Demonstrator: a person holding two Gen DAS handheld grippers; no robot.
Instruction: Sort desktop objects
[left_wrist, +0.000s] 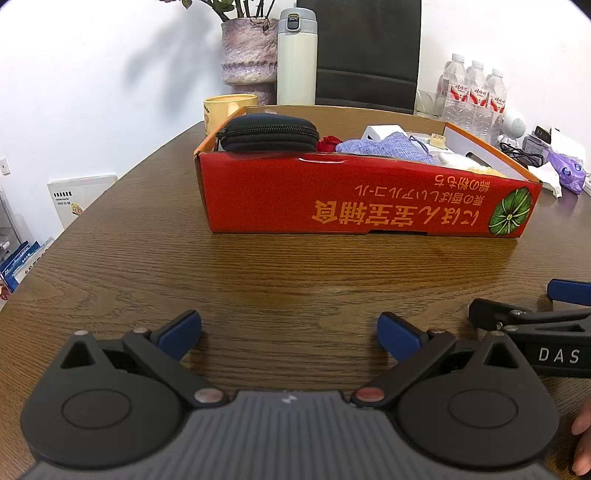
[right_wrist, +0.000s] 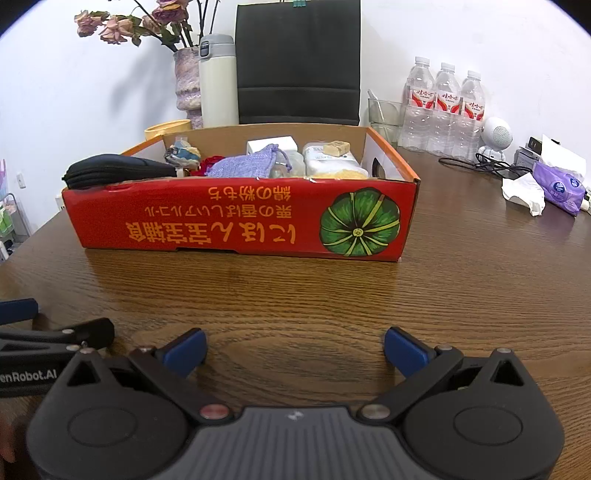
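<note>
The table (right_wrist: 461, 295) is the biggest thing before me, brown wood grain, and the stretch of it between my grippers and the box is bare. On it, well ahead of both grippers, sits the red box (right_wrist: 240, 221), open at the top, its print upside down to me.

The box is already packed. A black pouch (left_wrist: 271, 133) lies at its left end, riding above the rim. Beside that comes a lilac bag (right_wrist: 245, 162), then a white pack (right_wrist: 328, 157) with a small tan block on top, a white cube (right_wrist: 271, 146) at the back, and something red (left_wrist: 330, 143) tucked low that I cannot make out.

My left gripper (left_wrist: 289, 336) and right gripper (right_wrist: 295, 350) hover low over the wood, side by side, both spread wide and holding nothing.

As I judge it, the sorting is at or near its end: the loose things look gathered into the box. What stands outside it, a flask (right_wrist: 218, 85), bottles (right_wrist: 443, 110), a mug (left_wrist: 225, 109) and tissues (right_wrist: 559, 188), is set along the far edge and may simply belong there; I cannot say if any of it is still mine to move.
</note>
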